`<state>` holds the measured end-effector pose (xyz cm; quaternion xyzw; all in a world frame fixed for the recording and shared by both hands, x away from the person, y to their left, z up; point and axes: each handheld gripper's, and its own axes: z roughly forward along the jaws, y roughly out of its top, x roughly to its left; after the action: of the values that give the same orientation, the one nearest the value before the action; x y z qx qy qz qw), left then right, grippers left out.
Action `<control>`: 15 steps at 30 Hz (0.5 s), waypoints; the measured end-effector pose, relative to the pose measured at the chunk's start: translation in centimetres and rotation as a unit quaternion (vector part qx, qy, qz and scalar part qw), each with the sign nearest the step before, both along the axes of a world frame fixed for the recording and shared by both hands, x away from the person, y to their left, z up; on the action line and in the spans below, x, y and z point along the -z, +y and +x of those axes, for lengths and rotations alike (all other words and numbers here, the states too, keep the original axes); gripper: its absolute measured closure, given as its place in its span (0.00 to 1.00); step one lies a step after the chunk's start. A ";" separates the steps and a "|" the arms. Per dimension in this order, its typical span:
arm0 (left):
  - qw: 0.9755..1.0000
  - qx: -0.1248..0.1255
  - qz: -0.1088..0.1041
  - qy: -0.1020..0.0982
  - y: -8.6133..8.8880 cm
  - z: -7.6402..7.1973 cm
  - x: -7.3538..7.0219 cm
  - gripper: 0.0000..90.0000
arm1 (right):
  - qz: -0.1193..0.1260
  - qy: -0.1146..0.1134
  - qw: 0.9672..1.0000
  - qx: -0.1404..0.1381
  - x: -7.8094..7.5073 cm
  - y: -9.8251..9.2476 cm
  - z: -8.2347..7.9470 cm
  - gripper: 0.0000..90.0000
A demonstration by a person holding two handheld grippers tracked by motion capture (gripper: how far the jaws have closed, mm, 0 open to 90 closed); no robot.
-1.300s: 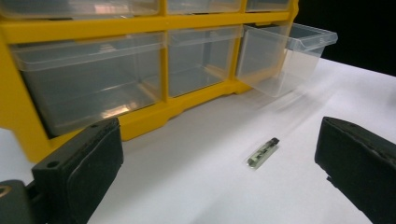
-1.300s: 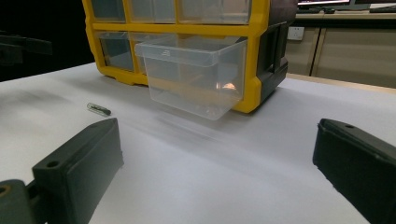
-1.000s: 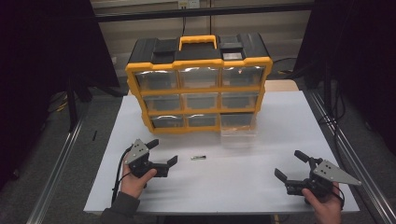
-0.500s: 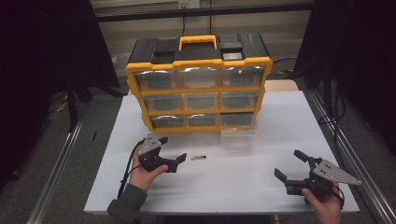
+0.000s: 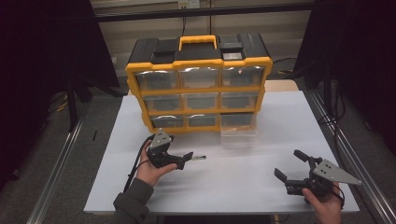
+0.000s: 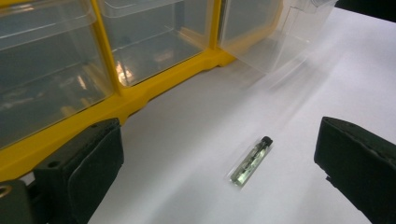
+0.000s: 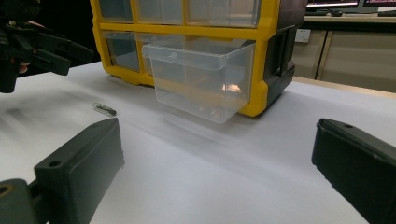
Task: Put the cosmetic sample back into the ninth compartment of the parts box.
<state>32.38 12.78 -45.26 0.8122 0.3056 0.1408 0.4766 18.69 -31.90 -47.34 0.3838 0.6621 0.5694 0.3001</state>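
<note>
A small clear packet with a dark tip [image 6: 251, 160] lies flat on the white table [image 5: 243, 182], just in front of the yellow and black drawer cabinet [image 5: 201, 84]. My left gripper [image 5: 184, 157] is open and hovers right behind the packet [image 5: 200, 157], its jaws set wide on either side of it and not touching it. The cabinet's bottom right clear drawer [image 7: 201, 79] is pulled out. My right gripper [image 5: 288, 165] stands open near the table's front right, with nothing between its jaws. The packet [image 7: 104, 109] also shows far left in the right gripper view.
The cabinet's other clear drawers [image 5: 198, 77] are pushed in. Metal rails [image 5: 348, 149] run along both sides of the table. A cable [image 5: 133, 168] trails from the left gripper over the table's front.
My left gripper has moved forward and to the right, from the table's front left up to the small packet. The right gripper has stayed where it was.
</note>
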 end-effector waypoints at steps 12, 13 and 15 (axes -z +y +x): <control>0.999 0.018 0.043 0.020 -1.4 1.1 -0.2 0.08 | 0.001 0.000 1.000 -0.002 0.0 0.0 0.0 0.02; 0.999 0.022 0.044 0.024 -1.5 1.2 -0.2 0.10 | 0.001 -0.001 1.000 -0.002 0.0 0.0 0.0 0.02; 0.998 0.027 0.055 0.024 -1.8 1.3 -0.2 0.14 | 0.001 -0.002 1.000 -0.003 0.0 0.0 0.0 0.02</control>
<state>33.65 10.99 -45.04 0.8484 0.2866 0.1249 0.4272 18.68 -31.89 -47.30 0.3812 0.6622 0.5714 0.2994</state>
